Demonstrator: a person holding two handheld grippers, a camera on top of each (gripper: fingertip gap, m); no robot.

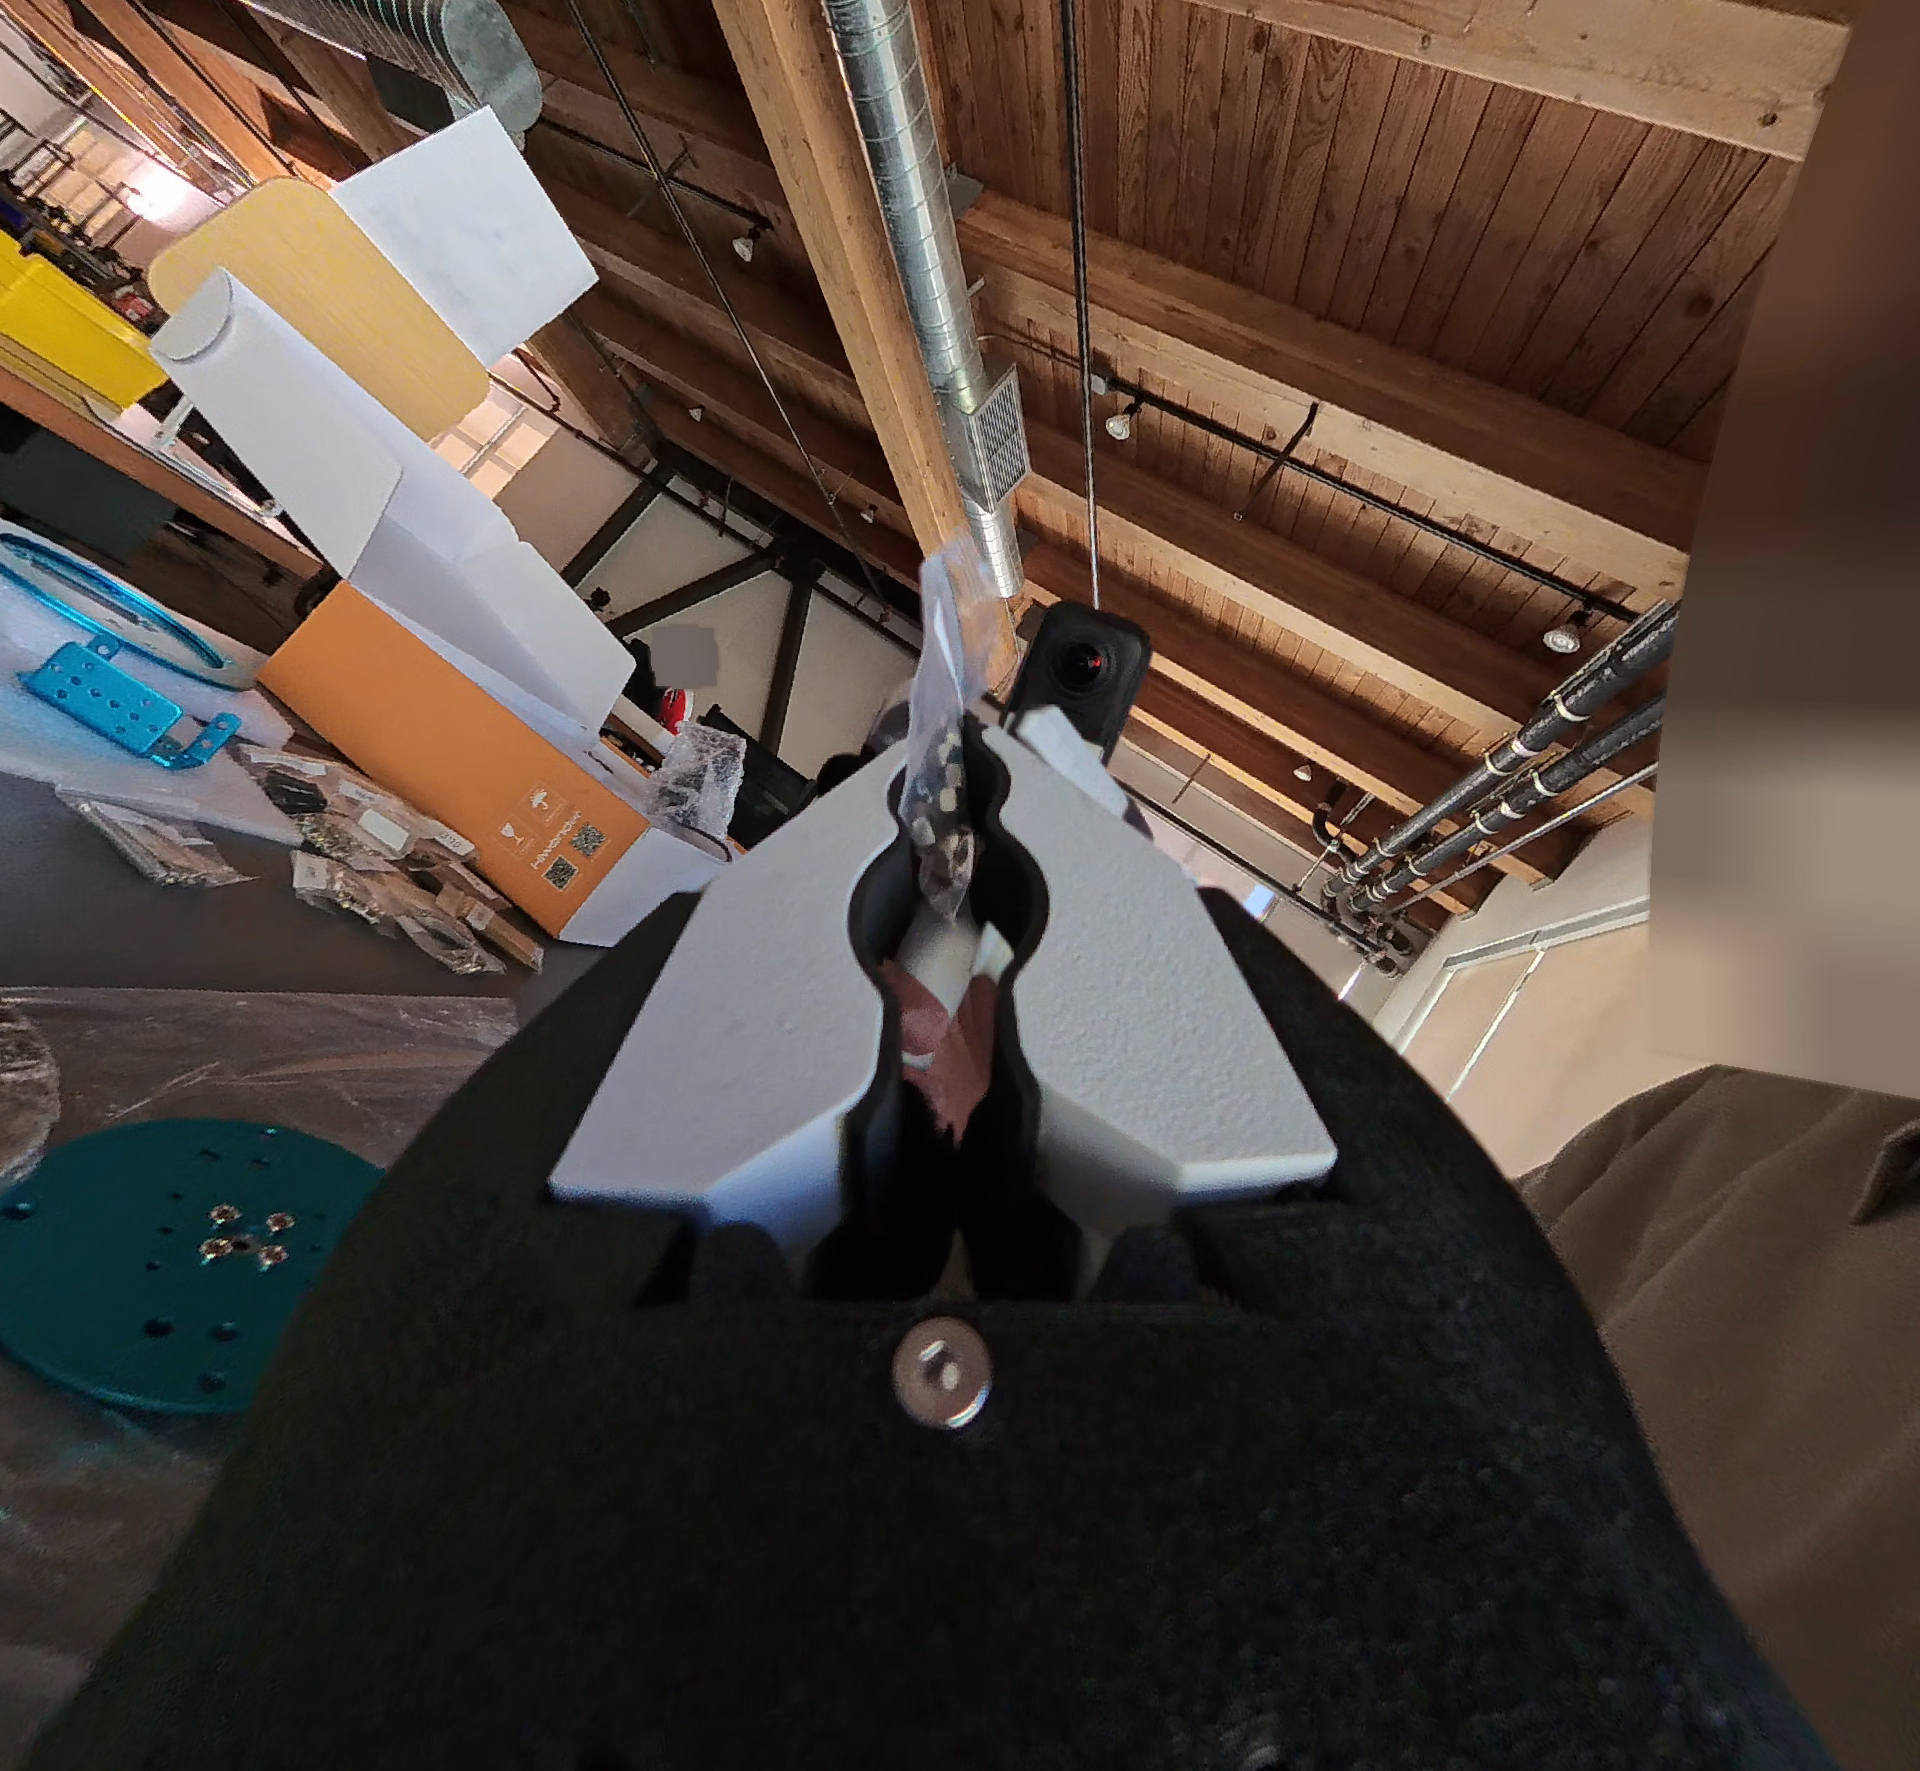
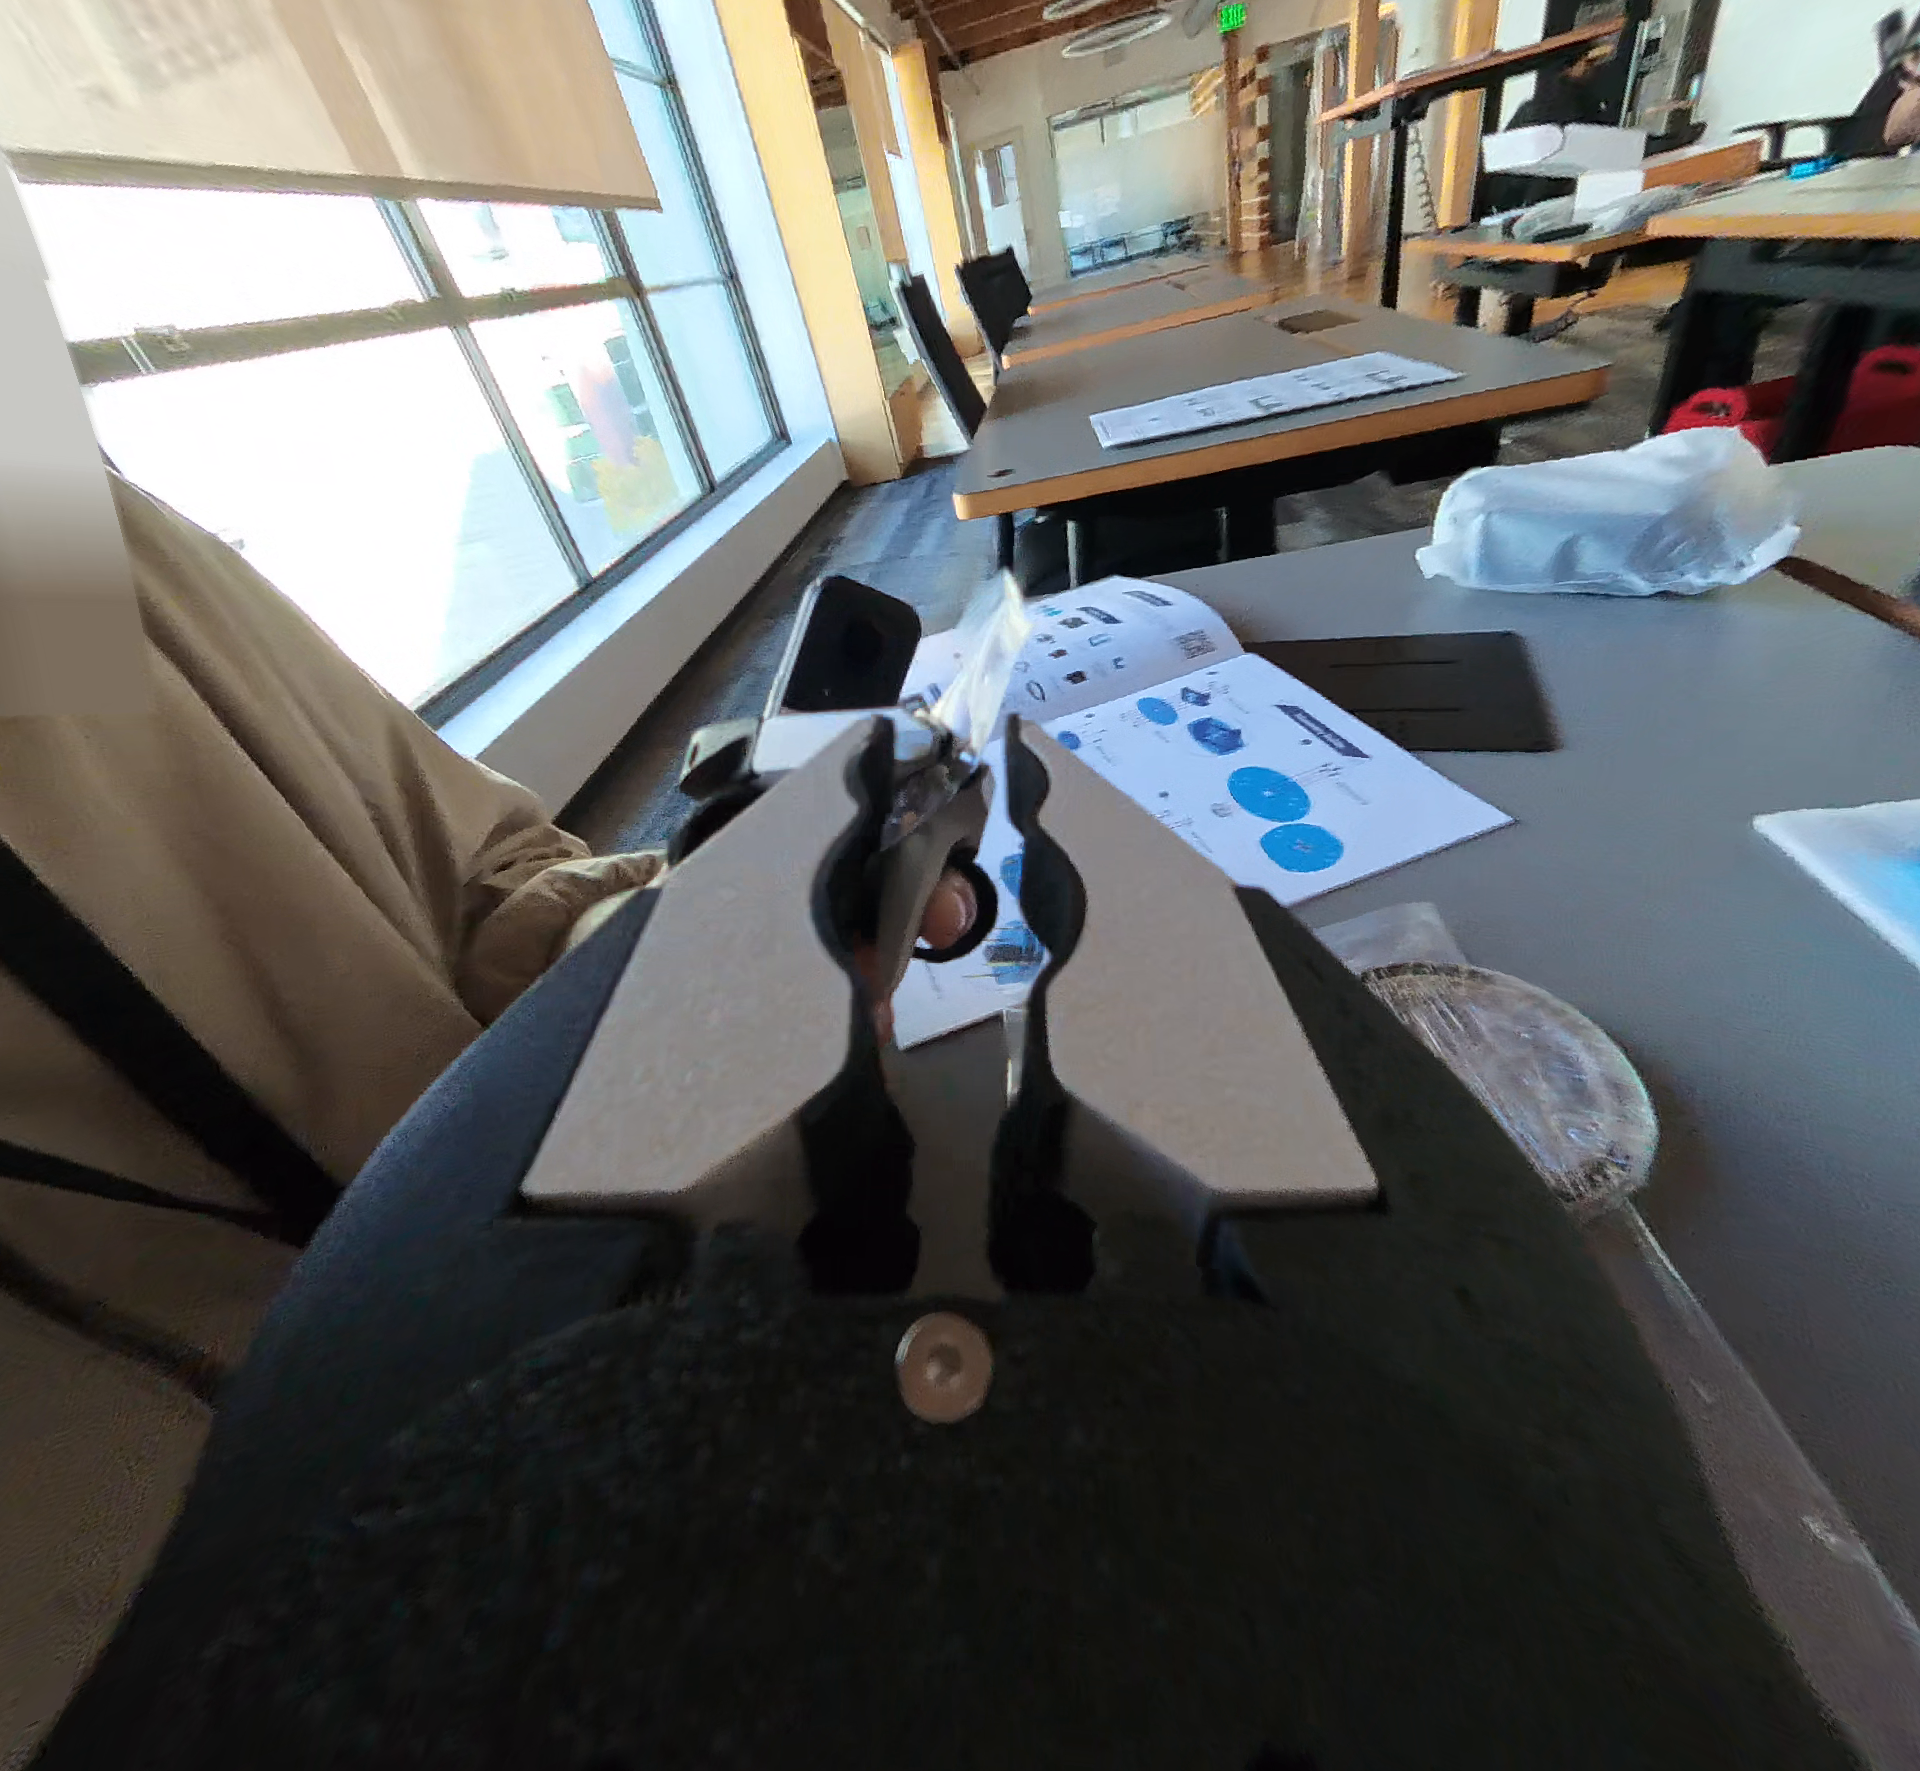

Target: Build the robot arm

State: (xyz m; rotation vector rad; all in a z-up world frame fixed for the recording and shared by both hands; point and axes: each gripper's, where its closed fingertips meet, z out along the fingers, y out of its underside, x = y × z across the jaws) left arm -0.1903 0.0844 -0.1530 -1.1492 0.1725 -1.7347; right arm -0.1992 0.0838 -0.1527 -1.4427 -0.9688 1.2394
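My left gripper point(image 1: 961, 734) points up toward the ceiling and is shut on a small clear plastic bag point(image 1: 940, 682) of small parts. The bag's top sticks out above the tips. The right gripper's black camera point(image 1: 1081, 672) and a white finger show just behind it. In the right wrist view my right gripper point(image 2: 954, 745) stands open with a narrow gap. The bag point(image 2: 982, 661) and the left gripper point(image 2: 821, 755) sit right at its tips, above the grey table point(image 2: 1714, 942). Whether the right fingers touch the bag I cannot tell.
An open orange and white box point(image 1: 447, 734), a teal round plate point(image 1: 156, 1264), a blue bracket point(image 1: 104, 693) and several small parts bags point(image 1: 364, 848) lie to the left. An open booklet point(image 2: 1247, 765), a black plate point(image 2: 1423, 687), a white plastic bag point(image 2: 1600, 526) and a wrapped disc point(image 2: 1527, 1077) lie ahead. A person's beige sleeve point(image 2: 260, 838) is close on the left. My left and right fingertips are right by each other.
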